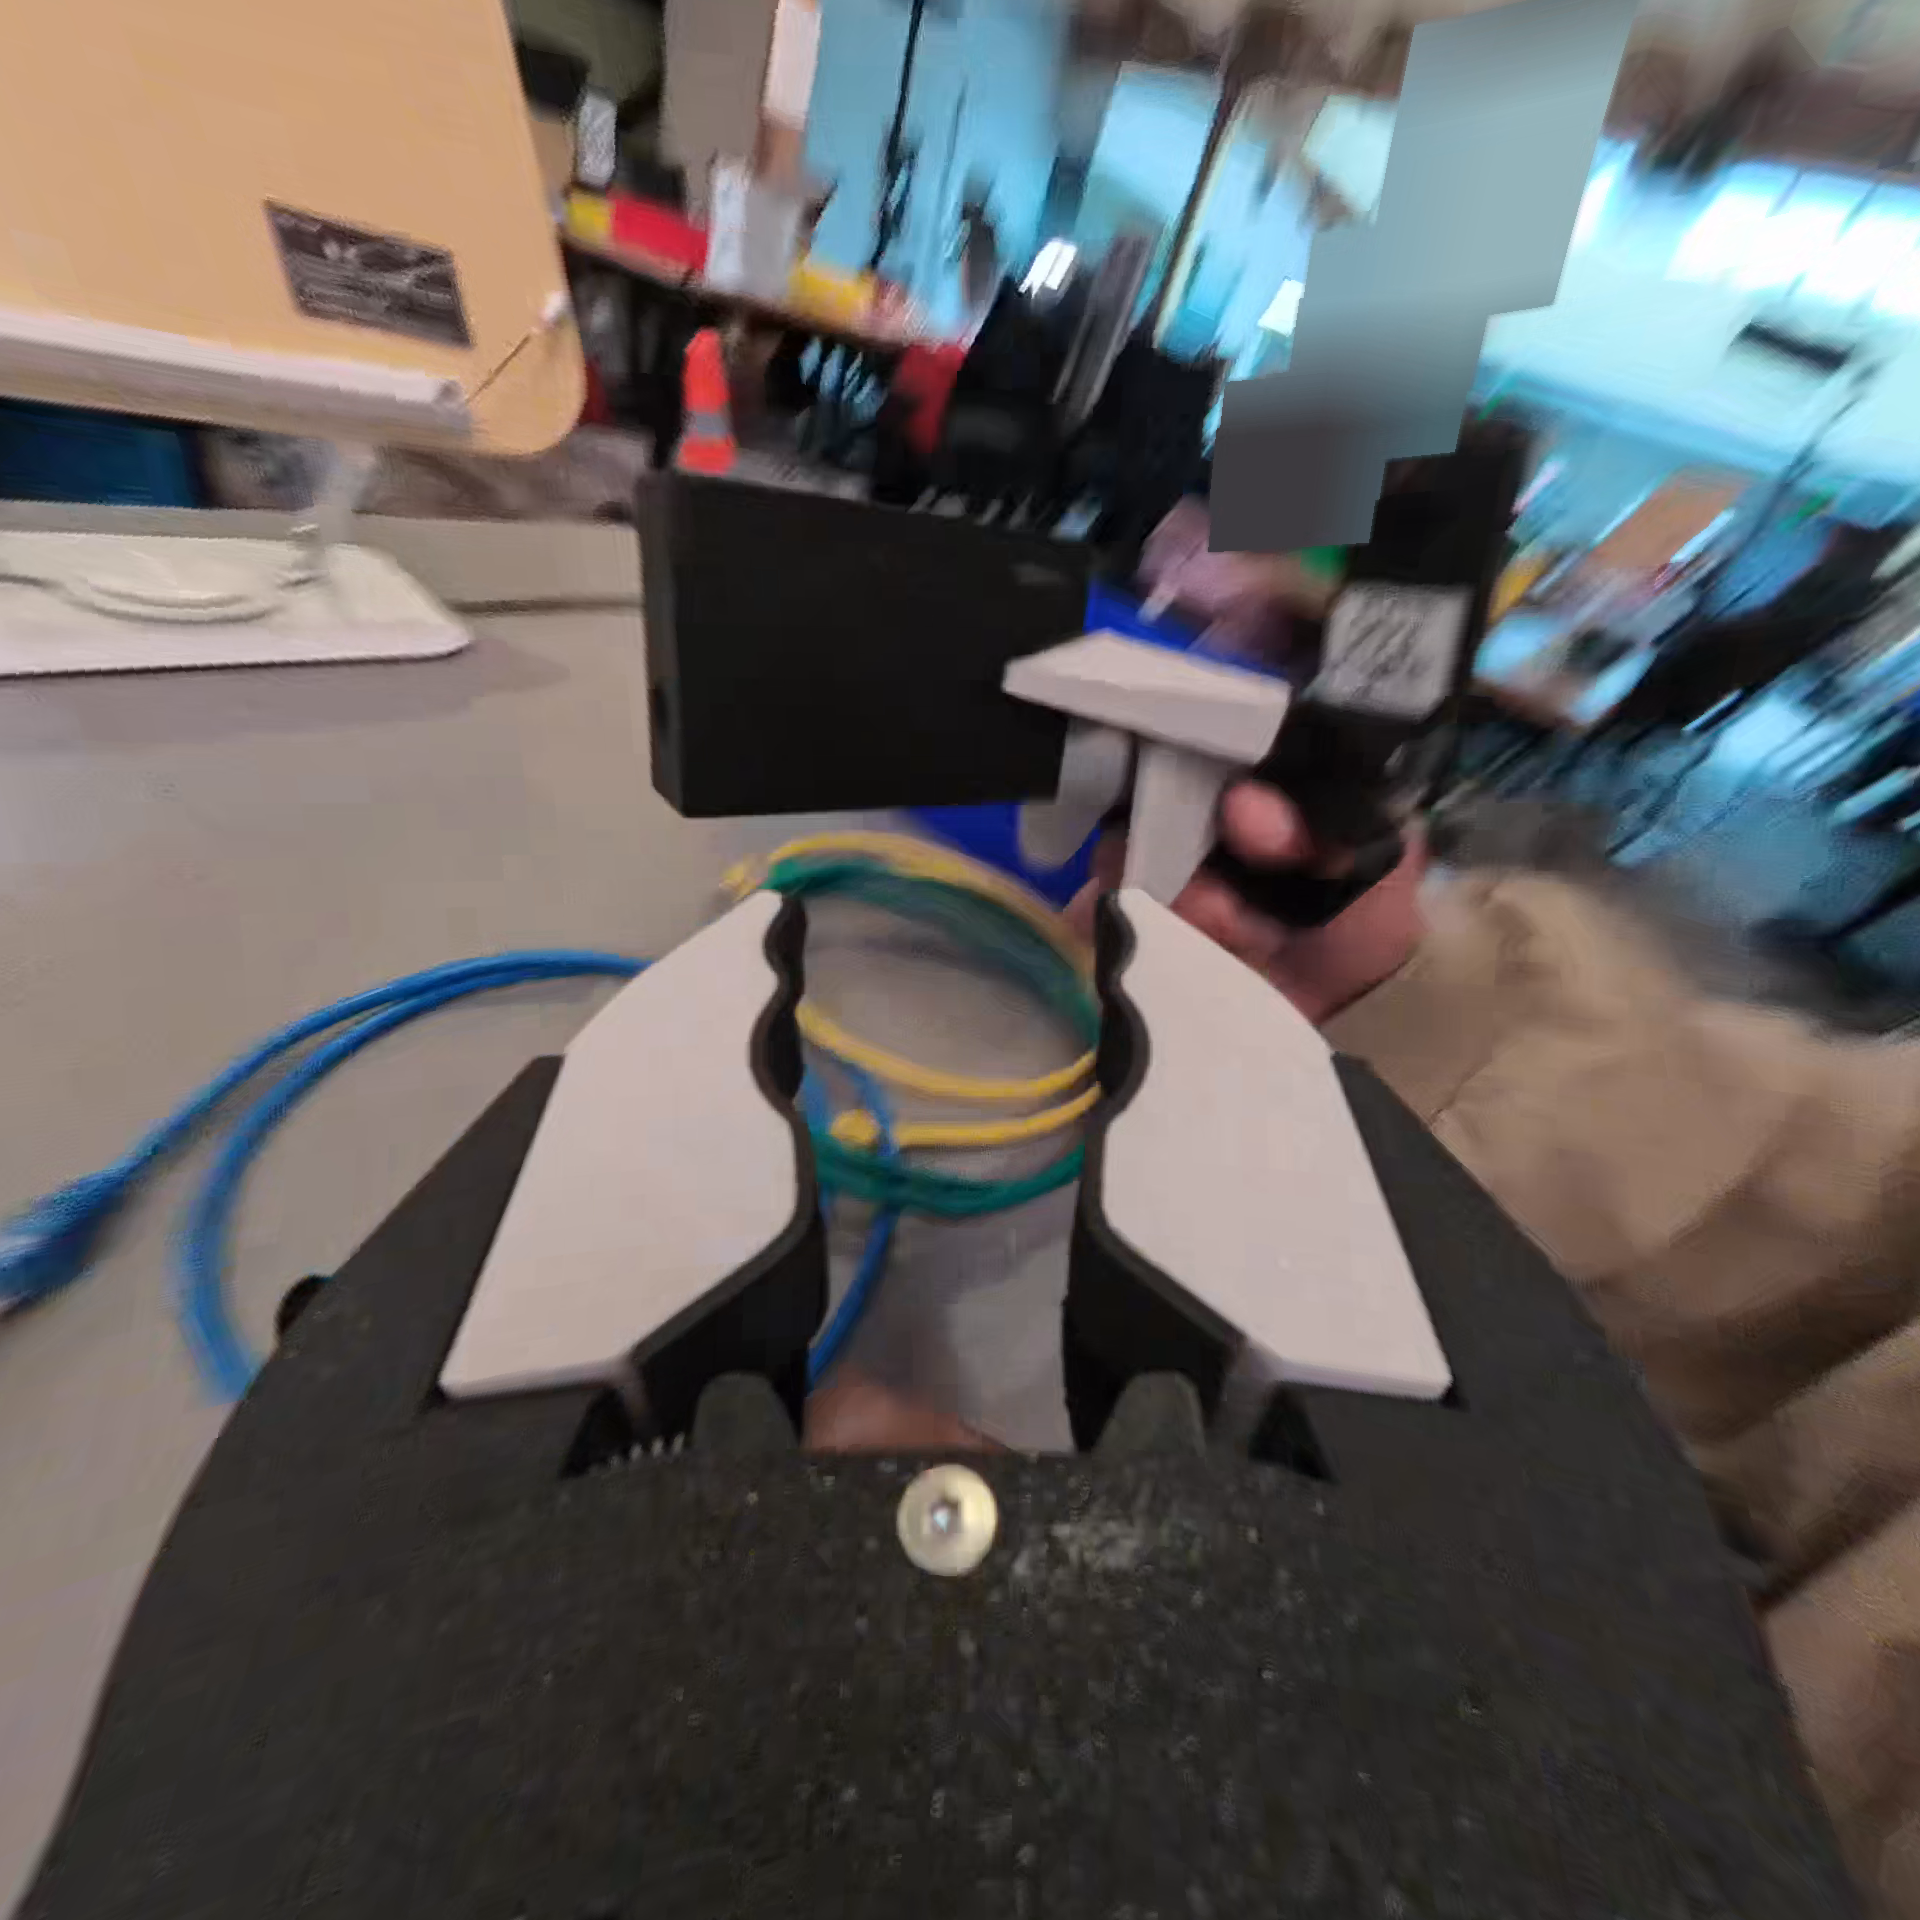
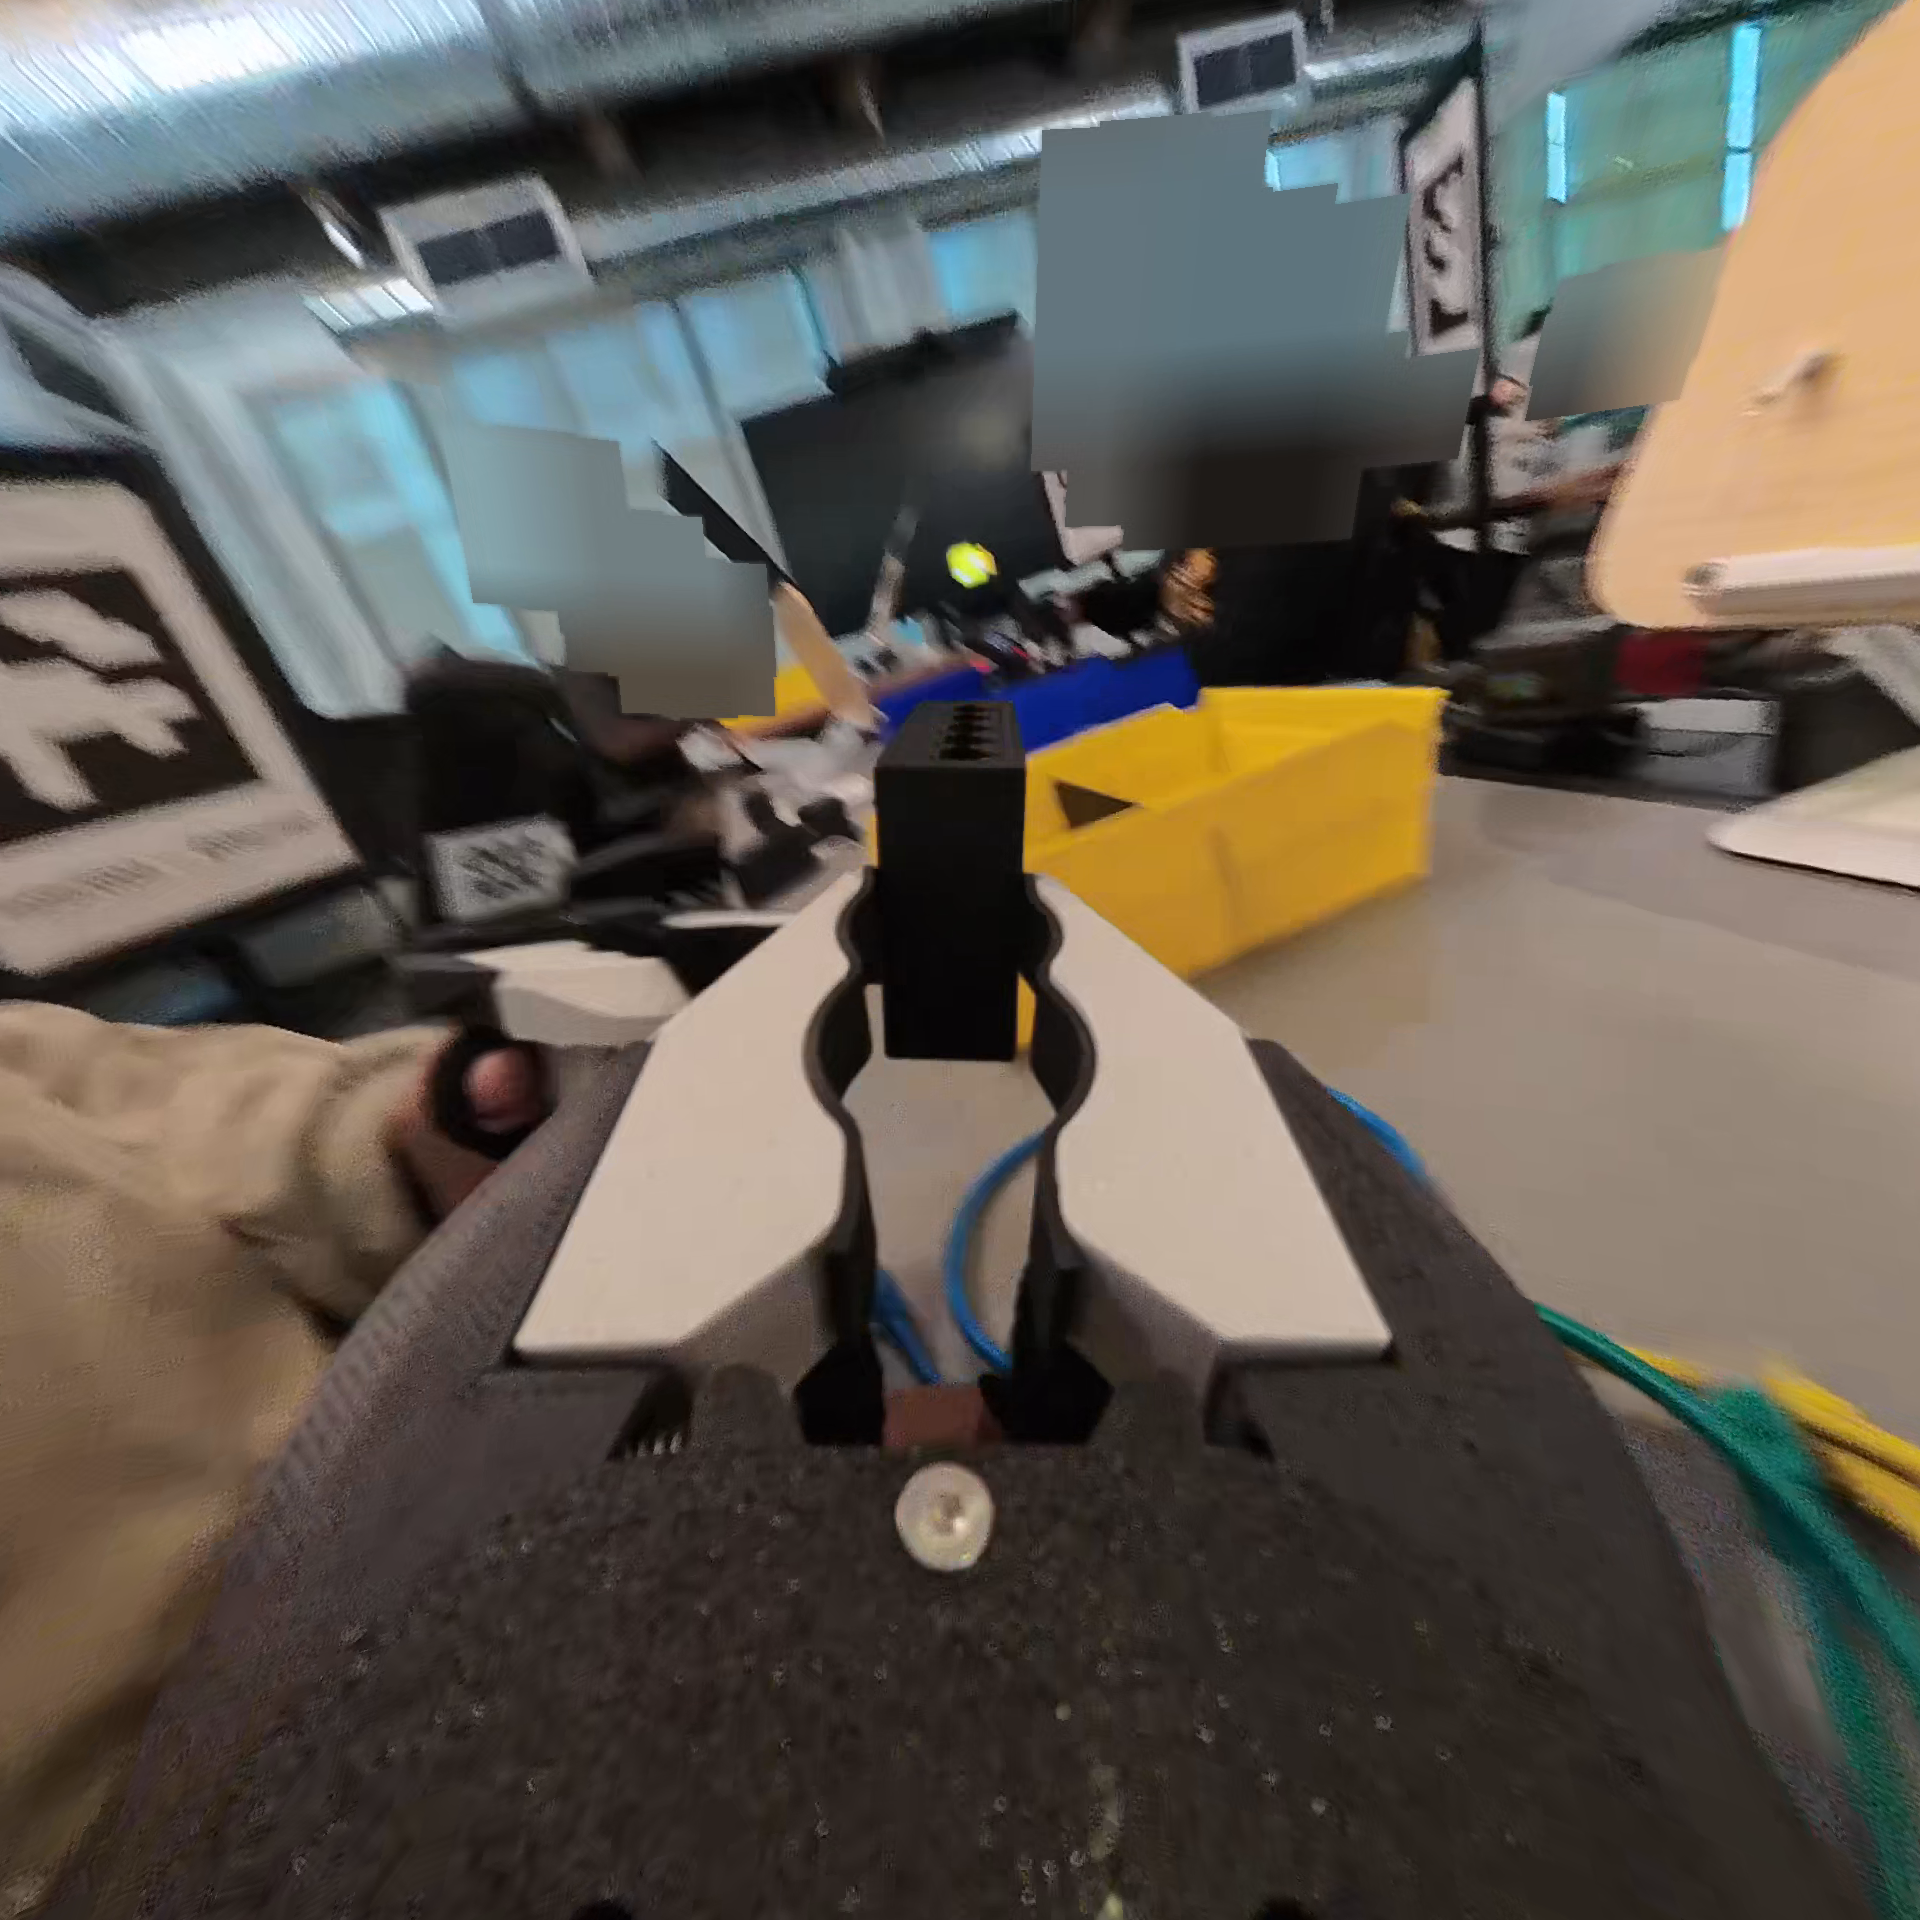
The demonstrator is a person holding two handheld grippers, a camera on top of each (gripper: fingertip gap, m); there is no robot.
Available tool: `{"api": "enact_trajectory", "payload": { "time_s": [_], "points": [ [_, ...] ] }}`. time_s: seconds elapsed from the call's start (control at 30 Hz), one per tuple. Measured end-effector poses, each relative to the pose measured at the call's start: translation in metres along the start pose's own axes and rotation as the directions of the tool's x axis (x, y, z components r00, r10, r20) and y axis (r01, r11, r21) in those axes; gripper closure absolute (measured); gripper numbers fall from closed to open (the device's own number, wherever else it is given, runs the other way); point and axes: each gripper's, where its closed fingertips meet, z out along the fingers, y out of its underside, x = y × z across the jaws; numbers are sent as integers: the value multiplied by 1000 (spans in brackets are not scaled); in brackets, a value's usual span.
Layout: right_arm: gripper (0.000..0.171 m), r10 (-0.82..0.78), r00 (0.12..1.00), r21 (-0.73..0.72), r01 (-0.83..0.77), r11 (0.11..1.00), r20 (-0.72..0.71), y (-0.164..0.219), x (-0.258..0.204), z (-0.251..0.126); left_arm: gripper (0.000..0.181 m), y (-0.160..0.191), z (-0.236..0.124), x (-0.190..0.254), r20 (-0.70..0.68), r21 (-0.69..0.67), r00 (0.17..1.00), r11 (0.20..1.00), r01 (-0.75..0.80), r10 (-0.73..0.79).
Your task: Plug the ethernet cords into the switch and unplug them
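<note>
Black and boxy, the switch [image 2: 948, 894] sits clamped between the pale fingers of the right gripper [image 2: 948, 914], which holds it by its lower half and lifts it clear of the grey table [image 2: 1558, 1039], with the row of ports facing up and away from the camera. In the left wrist view the same switch [image 1: 852, 644] hangs in the air above the cords, and the right gripper [image 1: 1101, 790] reaches in from the right side with its grey fingers [image 1: 1174, 821] pinching the box's near corner; a bare hand [image 1: 1278, 894] in a tan sleeve [image 1: 1621, 1122] wraps the black handle behind it, wrist angled up toward the box. The left gripper [image 1: 951, 914] points forward and slightly down over the table, its jaws spread apart and holding nothing, with the cords showing through the gap. Below it lie a yellow cord [image 1: 935, 1081] and a green cord [image 1: 935, 1184] coiled together, and a blue cord [image 1: 312, 1049] loops off to the left with its plug end near the picture's edge. No cord is plugged into the switch. A yellow bin [image 2: 1247, 821] stands on the table behind the switch in the right wrist view, and the other hand's fingers [image 2: 499, 1091] show at the left, curled through a black trigger ring. Both views are blurred with motion.
</note>
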Motion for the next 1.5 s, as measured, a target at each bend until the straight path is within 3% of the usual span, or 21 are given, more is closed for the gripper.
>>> {"api": "enact_trajectory", "payload": {
  "time_s": [0.07,0.17,0.3,0.37,0.5,0.7,0.8,0.9,1.07,1.17,1.3,1.4,1.5],
  "points": [
    [146,81,989,59,-89,994,121,-8,-19,2,124,-18,-4,2,-89,133,991,985,109,-98],
    [146,162,947,56,-184,981,277,-7,-43,4,122,-33,-13,12,-213,242,969,954,176,-125],
    [147,155,917,-22,-158,987,368,4,-62,3,126,-35,-22,25,-285,237,958,965,107,-36],
    [147,146,902,-80,-124,989,407,11,-69,-2,142,-28,-26,31,-346,163,938,984,70,-9],
    [146,152,883,-175,-81,981,444,27,-76,-7,147,-6,-28,40,-399,53,916,998,-27,46],
    [146,180,865,-279,-49,959,469,50,-80,-8,152,-12,-29,44,-431,79,902,996,31,6],
    [146,122,900,-263,-8,965,419,55,-73,-1,151,-7,-30,38,-407,36,910,997,-69,77],
    [142,88,918,-269,21,963,387,60,-68,3,152,2,-29,35,-355,5,900,963,-268,252],
    [134,-26,937,-230,113,967,349,62,-63,7,152,13,-29,31,-278,-14,831,864,-504,481],
    [129,-74,952,-235,149,960,298,63,-50,5,152,10,-30,15,-174,-67,731,732,-678,660],
    [128,-139,988,-321,155,934,72,65,-2,3,152,4,-38,-34,-9,-187,600,588,-787,800],
    [123,-122,984,-453,49,890,-133,76,34,-2,152,4,-40,-57,72,-170,572,576,-800,817],
    [117,-180,951,-552,12,834,-251,86,55,-11,152,8,-37,-63,105,-97,601,609,-787,793]
  ]
}}
